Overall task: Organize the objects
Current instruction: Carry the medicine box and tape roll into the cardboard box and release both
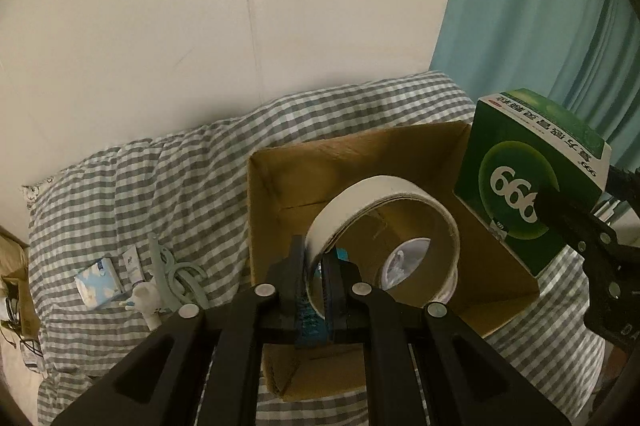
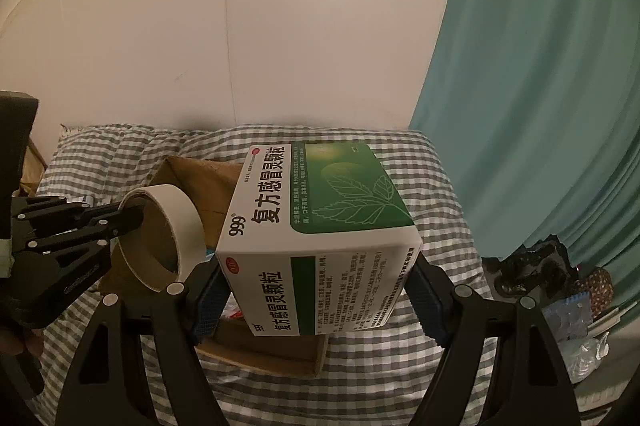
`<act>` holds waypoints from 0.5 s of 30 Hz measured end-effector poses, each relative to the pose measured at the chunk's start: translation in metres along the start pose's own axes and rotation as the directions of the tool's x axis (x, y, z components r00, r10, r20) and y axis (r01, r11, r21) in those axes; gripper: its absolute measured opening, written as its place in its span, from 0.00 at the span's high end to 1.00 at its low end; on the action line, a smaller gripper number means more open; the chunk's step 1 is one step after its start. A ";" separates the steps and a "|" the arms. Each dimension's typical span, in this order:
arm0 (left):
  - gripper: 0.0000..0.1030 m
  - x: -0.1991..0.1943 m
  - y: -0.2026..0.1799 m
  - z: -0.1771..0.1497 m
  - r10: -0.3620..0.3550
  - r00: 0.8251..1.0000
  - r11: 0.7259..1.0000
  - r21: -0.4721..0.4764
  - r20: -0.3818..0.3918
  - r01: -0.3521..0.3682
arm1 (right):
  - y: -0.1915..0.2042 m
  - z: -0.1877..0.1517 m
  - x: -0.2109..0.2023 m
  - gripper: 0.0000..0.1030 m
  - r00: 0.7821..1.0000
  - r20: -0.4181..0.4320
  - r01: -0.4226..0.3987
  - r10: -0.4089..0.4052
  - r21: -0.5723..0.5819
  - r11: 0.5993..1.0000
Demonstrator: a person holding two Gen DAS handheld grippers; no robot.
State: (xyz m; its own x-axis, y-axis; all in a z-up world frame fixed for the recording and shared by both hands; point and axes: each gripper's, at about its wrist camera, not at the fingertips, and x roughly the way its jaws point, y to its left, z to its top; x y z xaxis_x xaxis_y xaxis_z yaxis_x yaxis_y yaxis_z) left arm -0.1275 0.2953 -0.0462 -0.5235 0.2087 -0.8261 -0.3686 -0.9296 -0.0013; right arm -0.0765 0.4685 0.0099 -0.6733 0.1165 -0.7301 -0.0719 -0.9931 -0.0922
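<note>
1. Left wrist view: left hand-held gripper [image 1: 316, 290] pinches the tape roll [image 1: 380, 226] wall, above the cardboard box [image 1: 280, 185]; lower before releasing.
2. Right hand-held gripper [image 2: 316, 290], jaws wide, clamps the medicine box [image 2: 320, 226] over the cardboard box's right edge; shift inward first.

1 tape roll [image 1: 384, 222], 1 green medicine box [image 2: 320, 226], 1 cardboard box [image 1: 288, 185], 2 grippers.

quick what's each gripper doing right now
Left gripper: shut on the wall of the white tape roll with the brown cardboard core.
Right gripper: shut on the green and white cardboard medicine box.
</note>
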 end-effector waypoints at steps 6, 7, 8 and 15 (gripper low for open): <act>0.72 0.002 0.008 -0.001 0.007 1.000 1.000 0.009 -0.019 -0.007 | 0.005 0.002 0.004 0.22 0.999 0.029 -0.036 0.036 0.018 0.999; 0.68 0.001 0.009 -0.002 0.011 1.000 1.000 0.011 -0.020 -0.011 | 0.007 0.002 0.003 0.21 0.999 0.035 -0.033 0.033 0.016 0.999; 0.55 -0.001 0.011 -0.003 0.020 1.000 1.000 0.011 -0.016 -0.020 | 0.009 0.004 0.002 0.20 0.999 0.040 -0.030 0.030 0.015 0.999; 0.35 -0.030 0.031 -0.002 0.030 0.999 0.999 -0.011 0.023 -0.030 | 0.014 0.017 -0.019 0.14 0.995 0.088 -0.045 0.040 0.051 0.998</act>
State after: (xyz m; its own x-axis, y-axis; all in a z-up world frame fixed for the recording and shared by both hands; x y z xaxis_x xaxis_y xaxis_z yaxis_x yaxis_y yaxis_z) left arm -0.1214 0.2598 -0.0230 -0.5522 0.1877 -0.8123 -0.3446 -0.9386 0.0174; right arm -0.0771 0.4518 0.0339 -0.7377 0.0749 -0.6710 -0.0790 -0.9966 -0.0244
